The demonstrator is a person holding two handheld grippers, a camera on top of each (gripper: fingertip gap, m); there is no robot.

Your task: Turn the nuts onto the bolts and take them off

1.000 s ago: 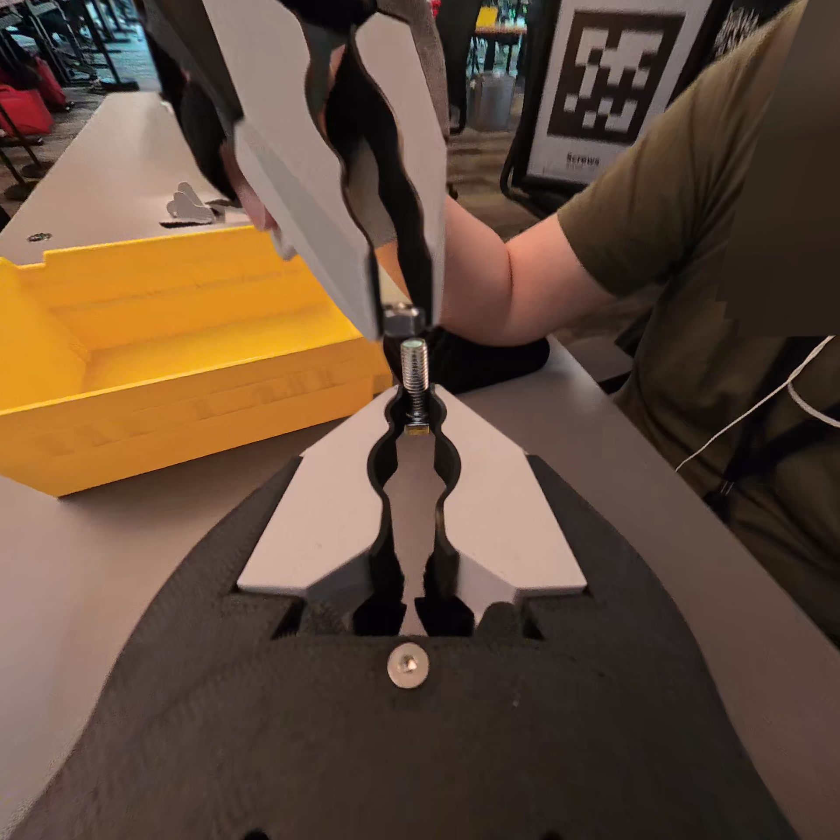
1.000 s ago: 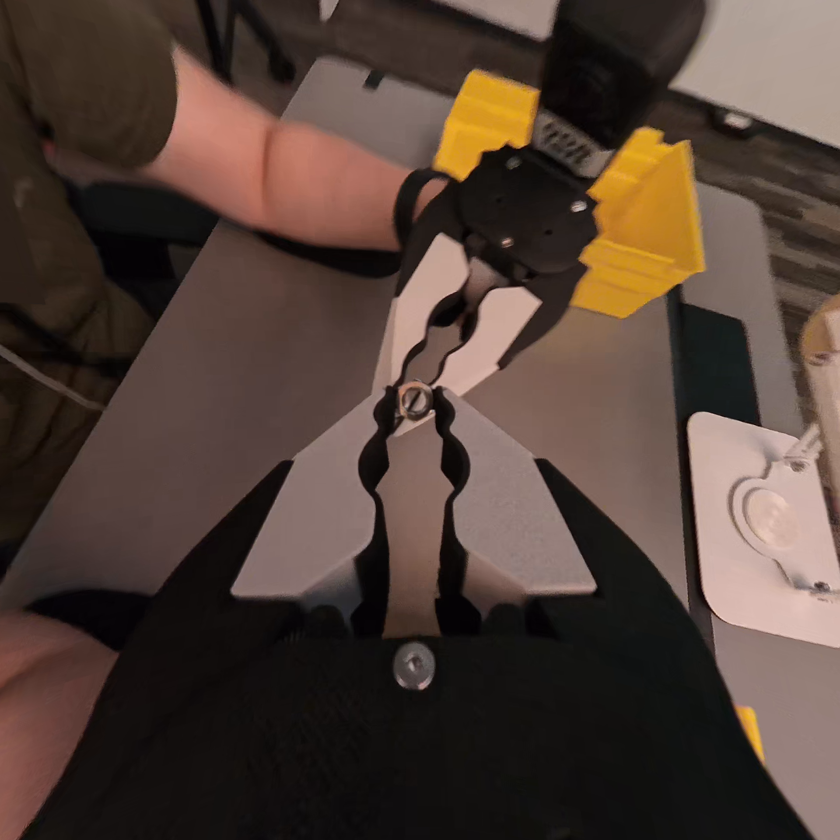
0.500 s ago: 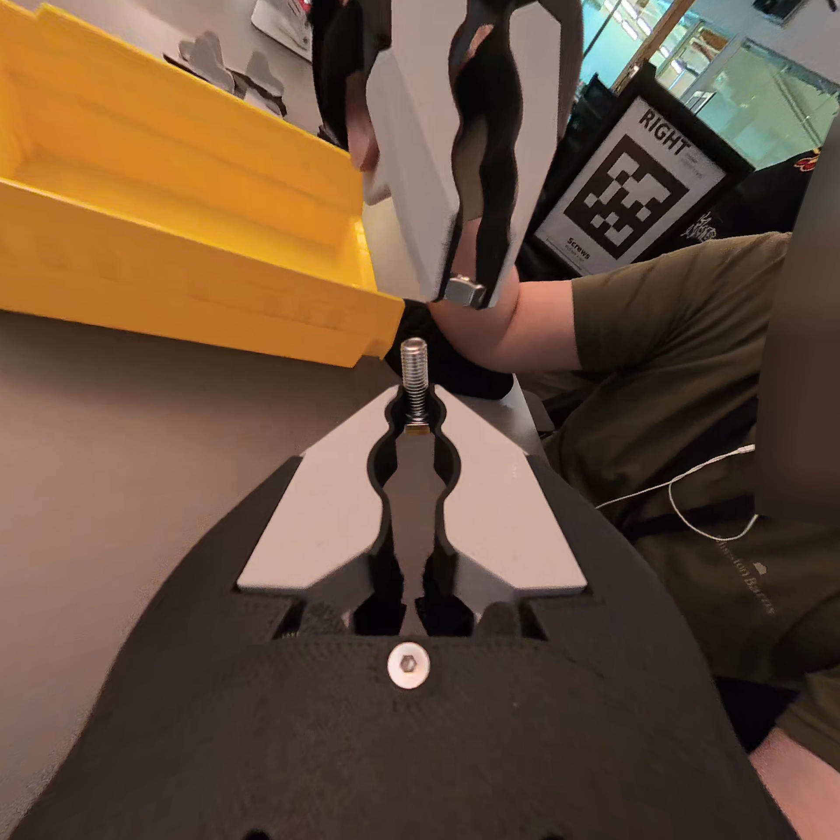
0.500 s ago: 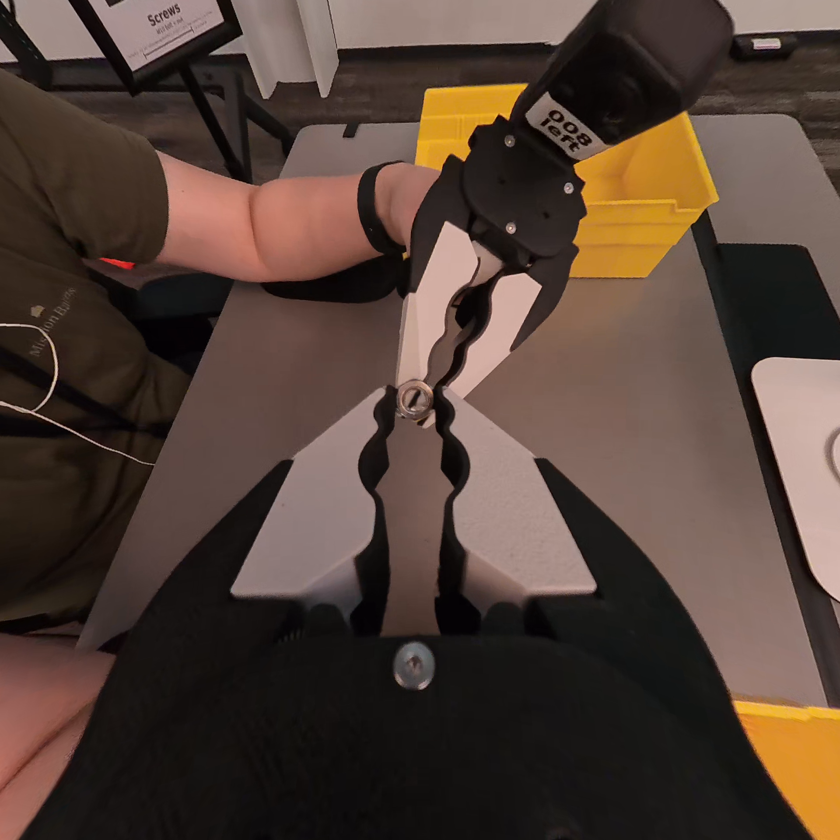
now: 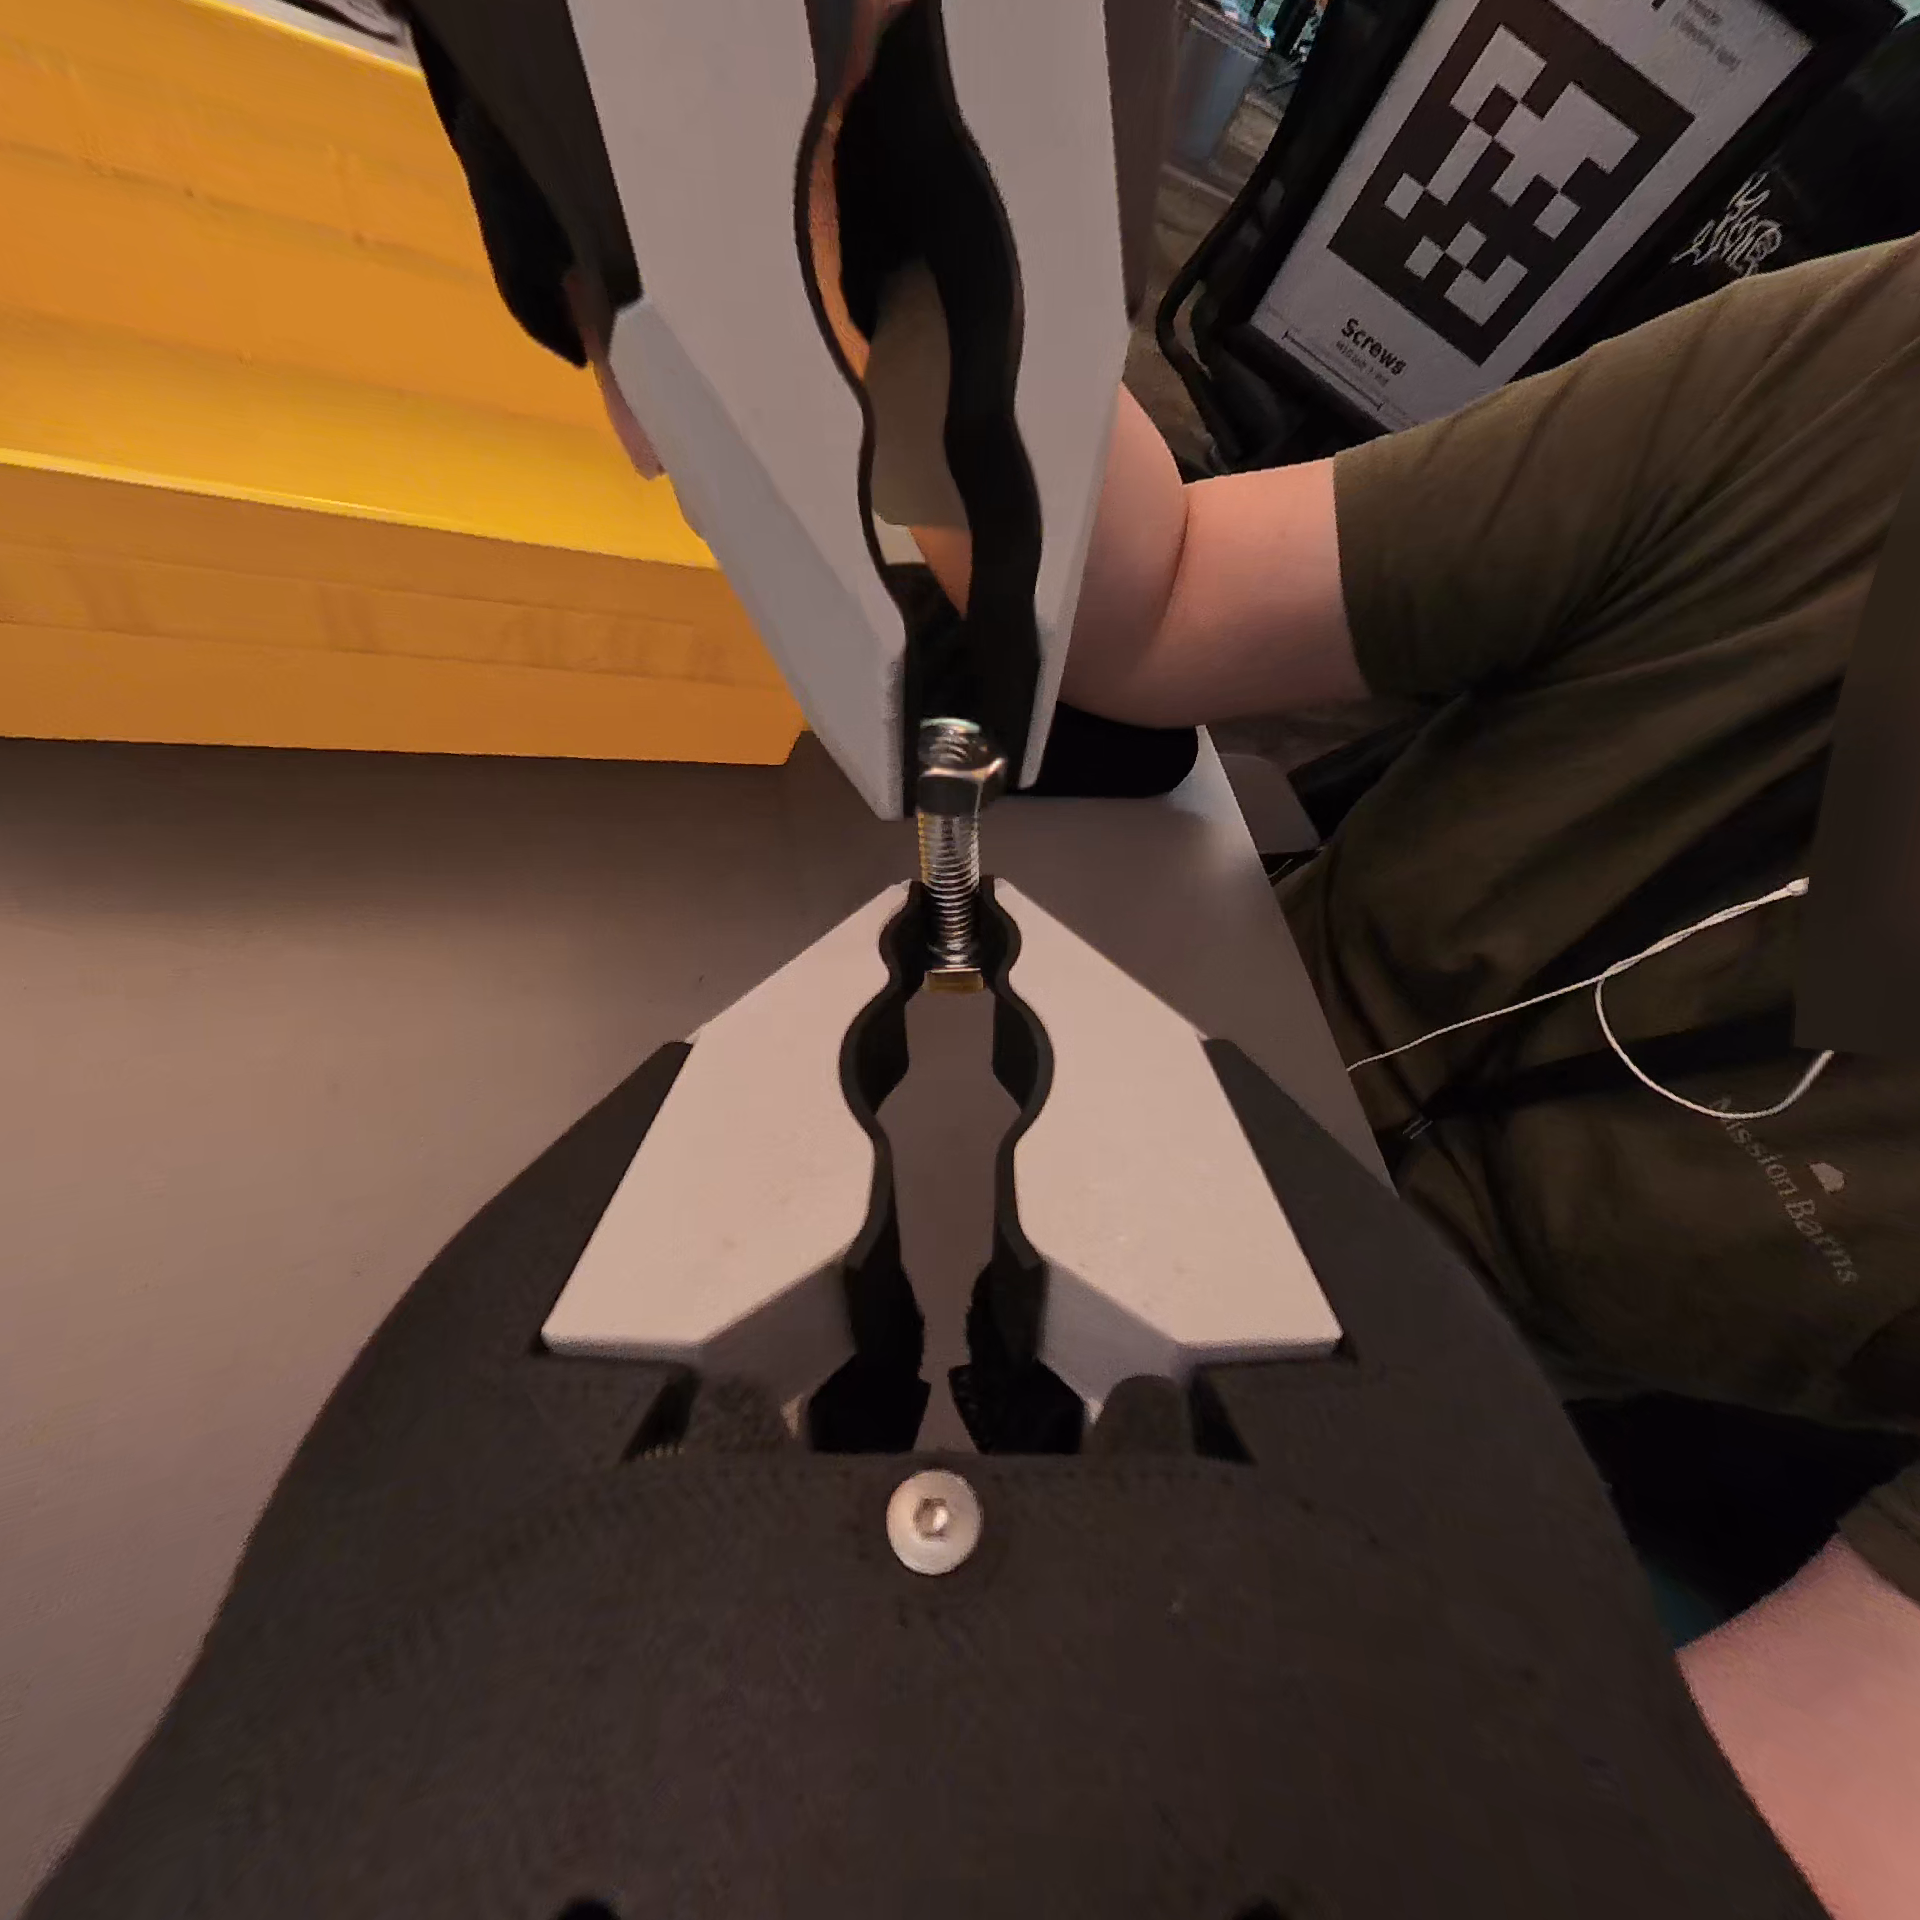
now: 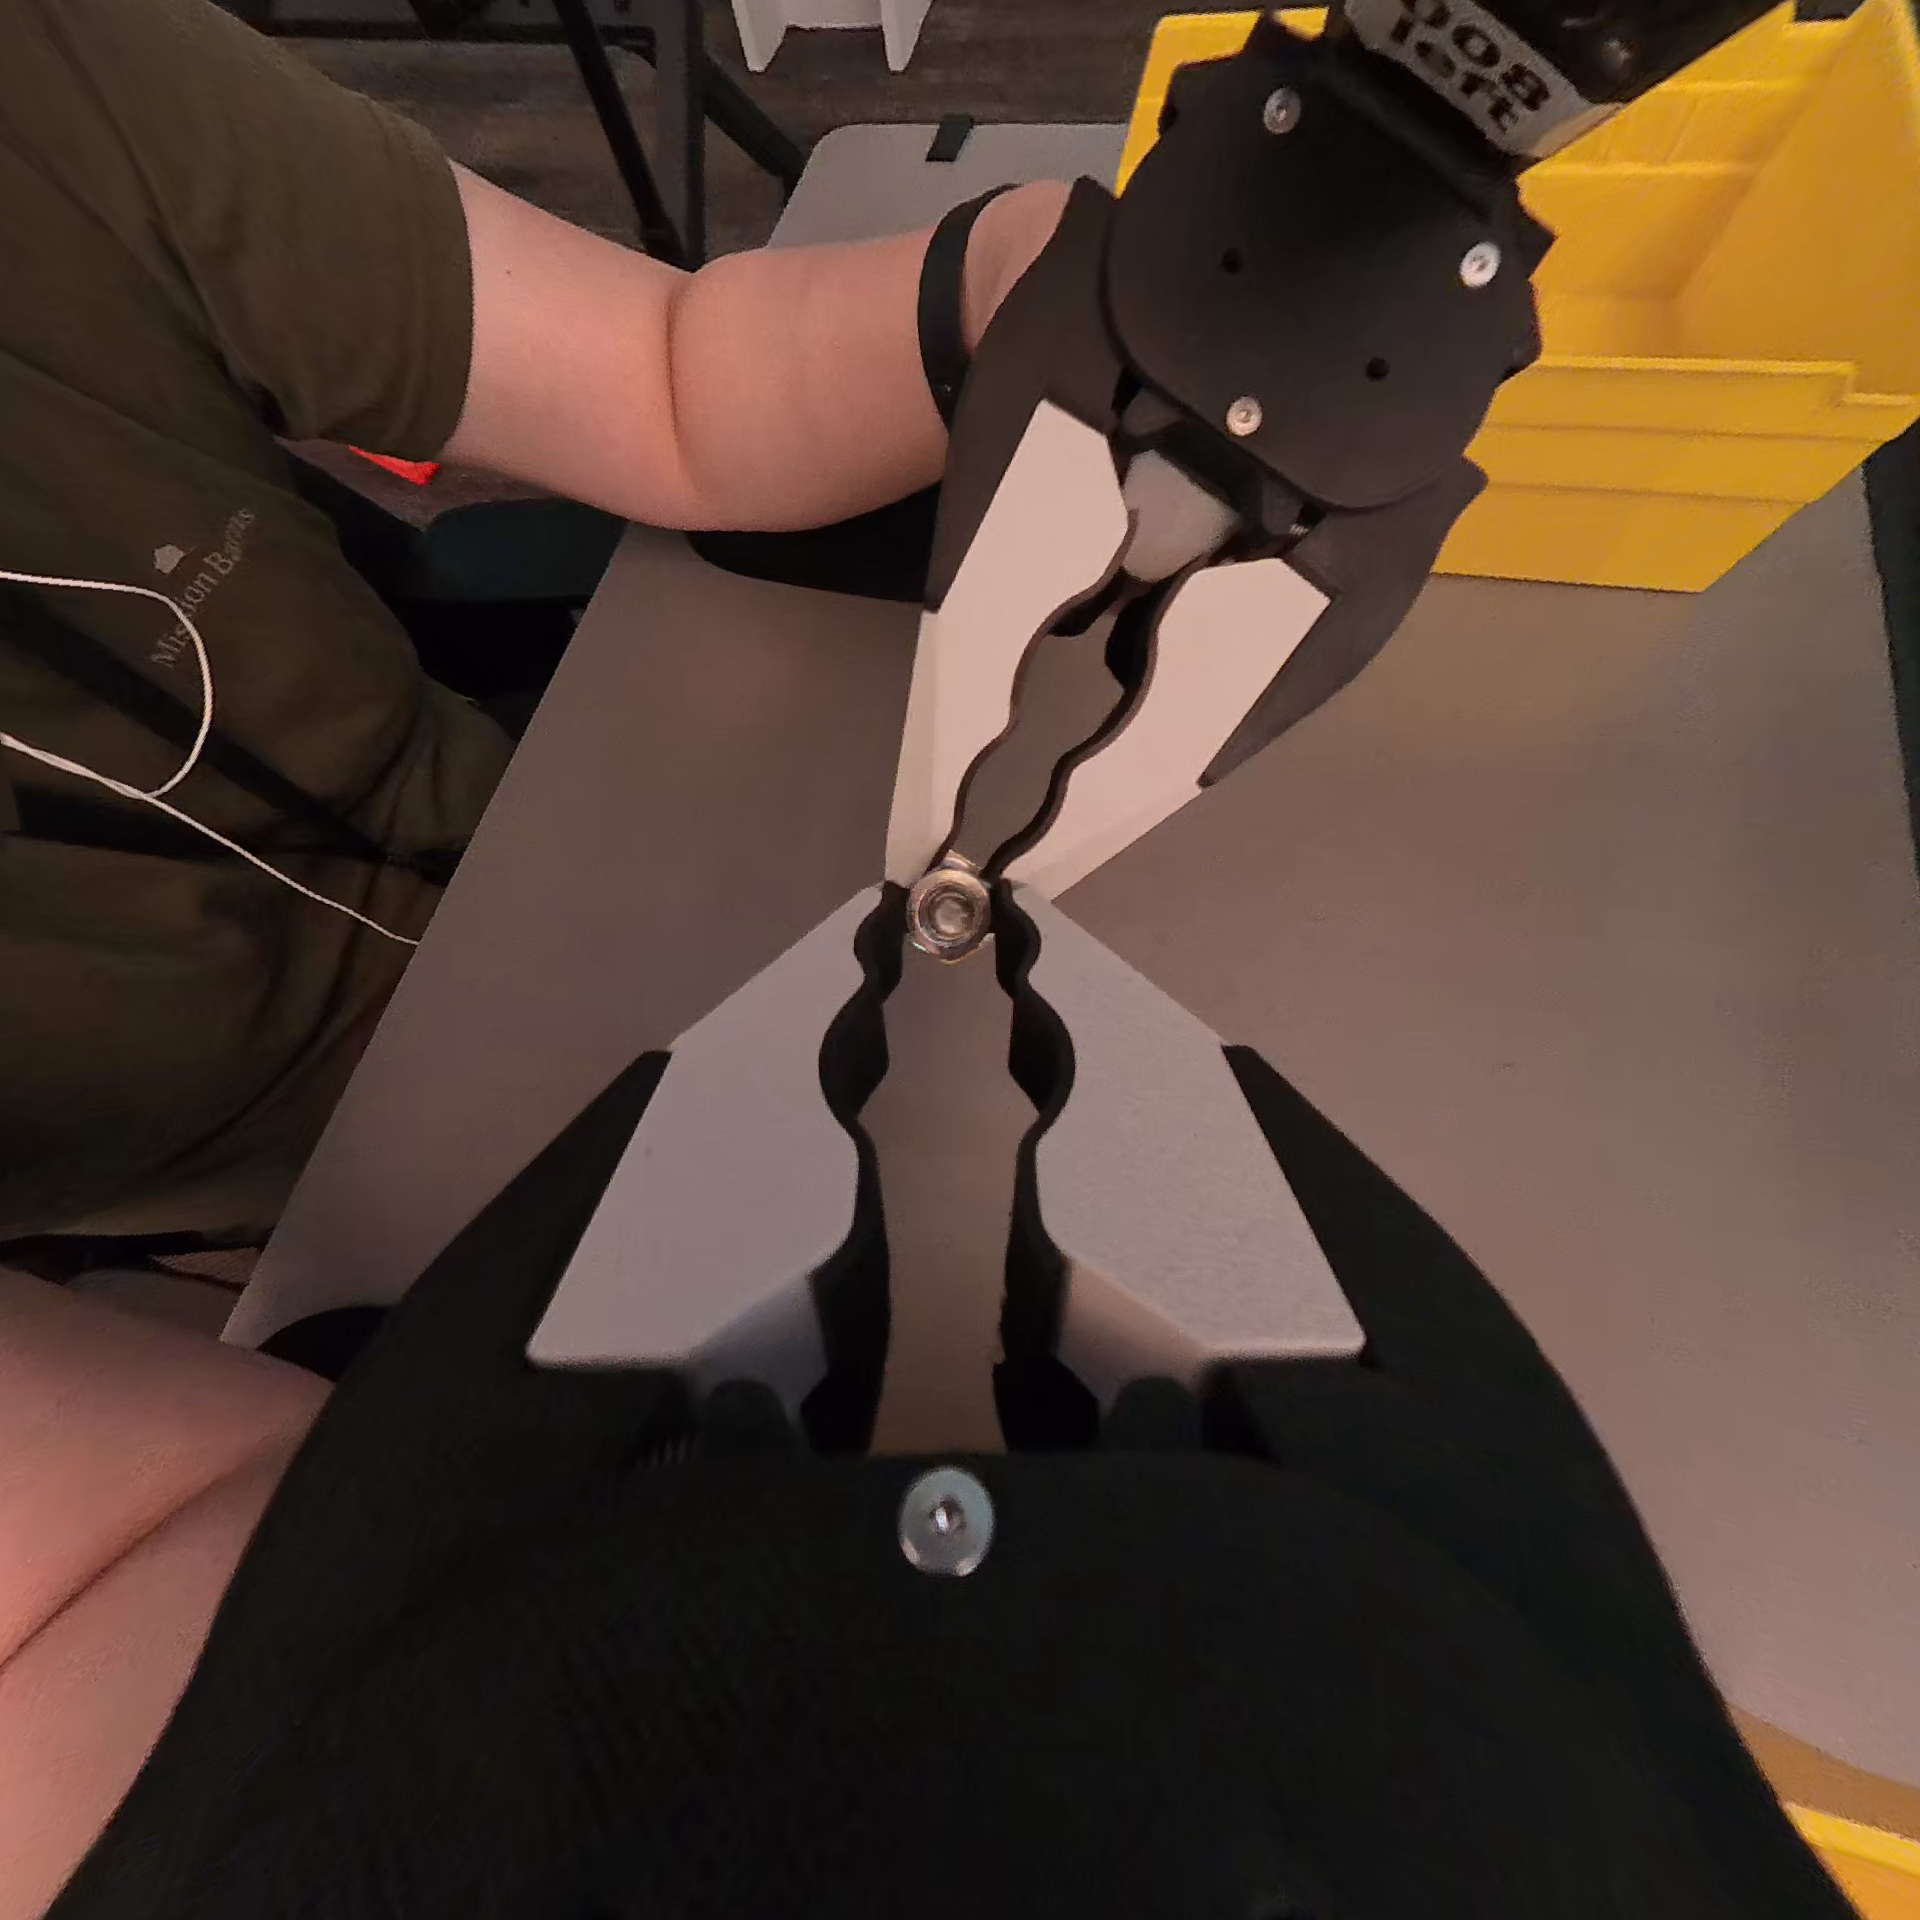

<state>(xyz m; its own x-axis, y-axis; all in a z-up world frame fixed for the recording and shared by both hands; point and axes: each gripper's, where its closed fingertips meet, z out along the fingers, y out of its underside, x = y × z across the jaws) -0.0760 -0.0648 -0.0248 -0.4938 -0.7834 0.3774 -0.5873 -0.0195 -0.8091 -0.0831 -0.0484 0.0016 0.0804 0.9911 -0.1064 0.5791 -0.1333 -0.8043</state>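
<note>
Left gripper (image 5: 951, 914): jaws drawn narrow, clamped on the bolt (image 5: 948, 883) just above its head; threaded shank stands out past the tips toward 12 o'clock.

Right gripper (image 6: 948, 914): jaws drawn narrow on the hex nut (image 6: 948, 914). In the left wrist view it comes down from 12 o'clock, tips meeting the bolt end, with the nut seated on the top threads and a little thread showing through above it.

Yellow bin (image 5: 312, 468): plastic, stepped walls, at 10 o'clock in the left wrist view, on the table behind the tools; at 2 o'clock in the right wrist view, partly hidden by the left gripper's black body.

Second yellow item (image 6: 1860, 1860): only a corner shows at 5 o'clock in the right wrist view; kind cannot be told.

Person: forearm (image 6: 727, 384) at 10 o'clock in the right wrist view with a black wrist strap, olive shirt (image 5: 1610, 727), thin white cord across the chest.

Framed marker board (image 5: 1496, 187): black-and-white block pattern, at 1 o'clock in the left wrist view, standing off the table behind the person.

Table (image 6: 1455, 935): flat grey top, bare beneath the joined tools.

Room: dark patterned floor and black stand legs beyond the table's far edge.
</note>
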